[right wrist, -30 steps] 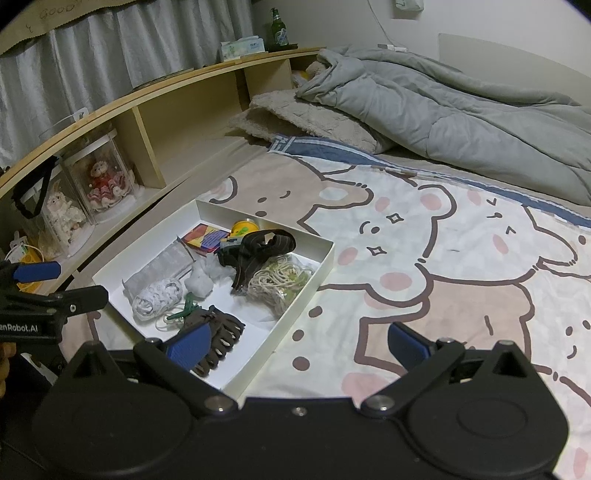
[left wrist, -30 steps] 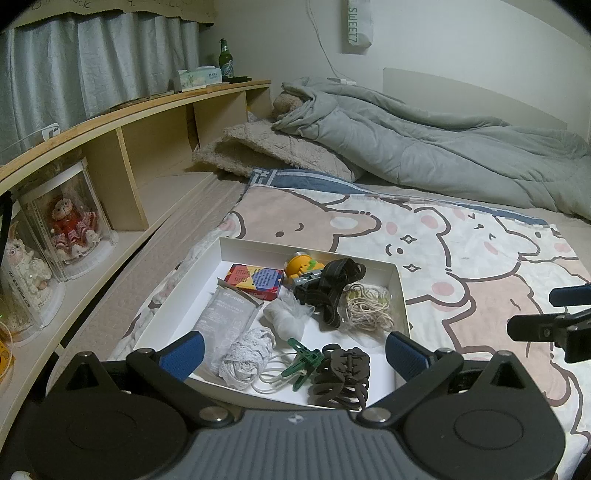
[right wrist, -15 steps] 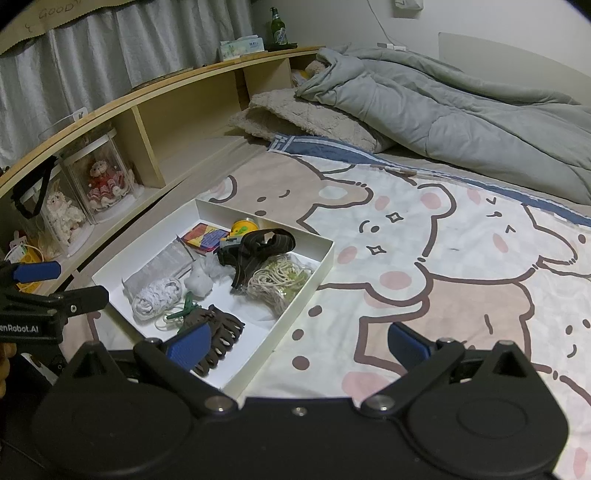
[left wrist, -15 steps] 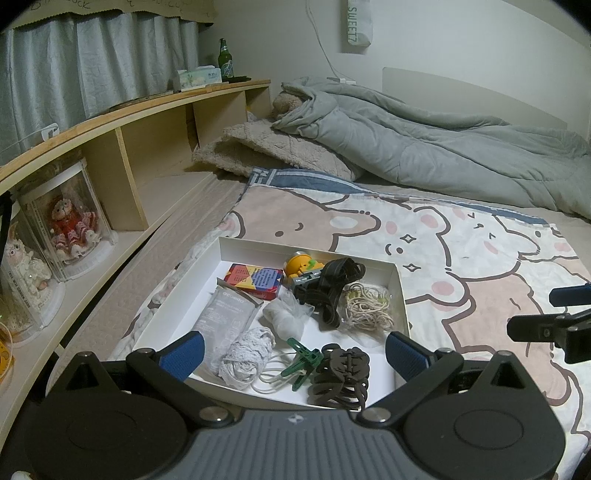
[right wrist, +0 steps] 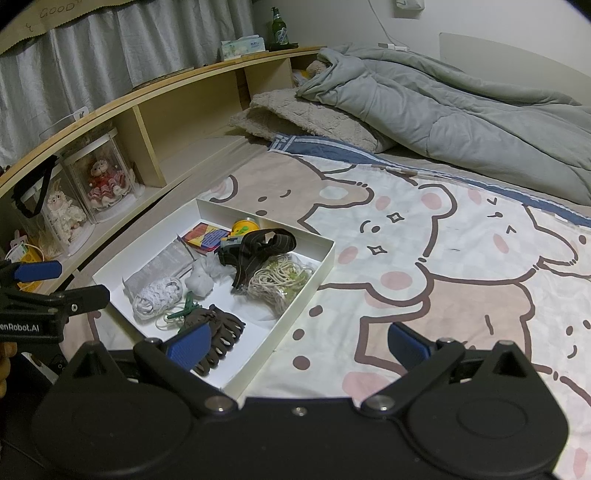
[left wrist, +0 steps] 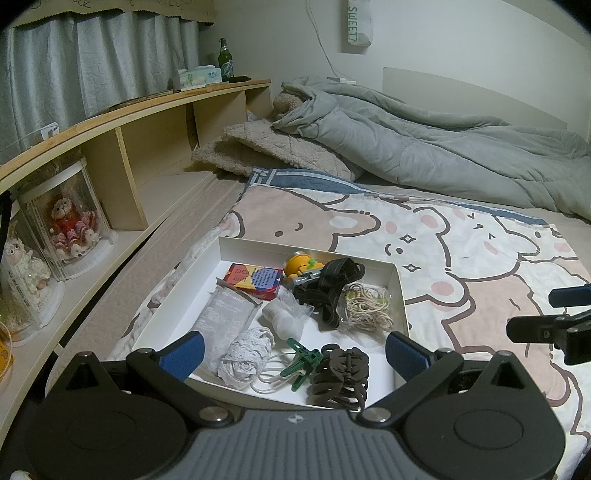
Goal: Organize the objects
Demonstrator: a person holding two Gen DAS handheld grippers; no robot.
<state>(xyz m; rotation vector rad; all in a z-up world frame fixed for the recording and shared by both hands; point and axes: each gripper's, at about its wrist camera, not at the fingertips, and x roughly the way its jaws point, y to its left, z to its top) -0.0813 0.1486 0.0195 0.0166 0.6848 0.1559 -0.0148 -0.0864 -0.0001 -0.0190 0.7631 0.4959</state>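
From the left wrist camera, the left gripper (left wrist: 294,350) fills the bottom of the frame with its blue-padded fingers spread wide and nothing between them. Just beyond them, in the lower centre, a shallow white tray (left wrist: 400,291) sits on a bear-print blanket (left wrist: 461,240). Inside the tray, near the front edge, lie a dark brown claw clip (left wrist: 341,374), a green clothes peg (left wrist: 301,360) and a bundle of white lace (left wrist: 245,354). Further back are a clear packet (left wrist: 227,314), a colourful small box (left wrist: 255,280), a yellow round toy (left wrist: 301,264), a black strap (left wrist: 328,288) and a tangle of cream string (left wrist: 367,304) at the tray's right wall (the string seems to be in a clear bag). The right gripper (left wrist: 546,314) juts in at the right edge, over the blanket, its fingers apart. A grey duvet (left wrist: 424,147) is heaped across the upper right, and a wooden shelf (left wrist: 147,110) curves along the left with boxed dolls (left wrist: 70,229) on it.

From the right wrist camera, the right gripper (right wrist: 297,341) spans the bottom, fingers wide and empty; its left pad overlaps the tray's near corner, its right one hangs over the blanket (right wrist: 443,258). The tray (right wrist: 325,258) lies left of centre with the claw clip (right wrist: 218,332) nearest, then the peg (right wrist: 186,306), lace (right wrist: 157,295), strap (right wrist: 258,247) and string (right wrist: 279,284). The left gripper (right wrist: 48,284) shows at the left edge, open, beside the tray. A green bottle (right wrist: 279,26) stands on the shelf top at the upper centre.
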